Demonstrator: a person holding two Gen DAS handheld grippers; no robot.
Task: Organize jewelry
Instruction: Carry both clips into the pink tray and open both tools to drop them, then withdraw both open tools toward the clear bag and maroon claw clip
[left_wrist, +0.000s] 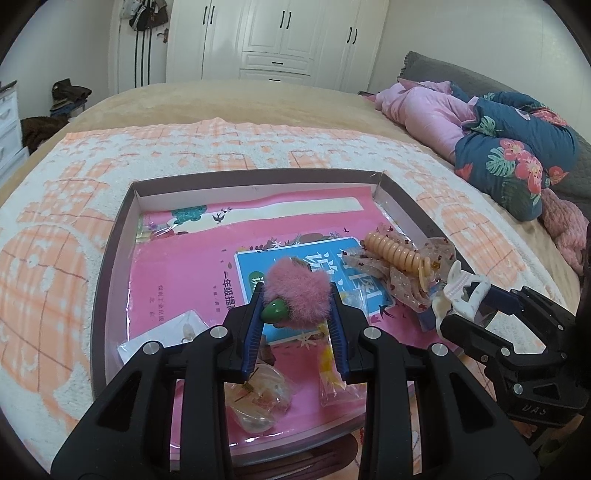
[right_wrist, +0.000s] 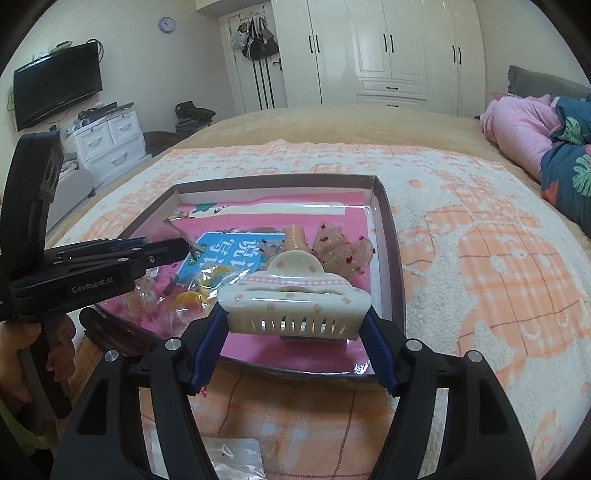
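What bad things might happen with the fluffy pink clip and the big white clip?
1. The pink fluffy clip sits only at the tips of the left gripper, so it might slip into the tray.
2. The white claw clip held by the right gripper hangs near the tray's edge and might drop outside onto the blanket.

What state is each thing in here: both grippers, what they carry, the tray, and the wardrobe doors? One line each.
Left gripper: shut on the pink fluffy clip.
Right gripper: shut on the cream claw clip.
Cream claw clip: teeth closed.
Tray: uncovered, holding hair accessories.
Wardrobe doors: closed.
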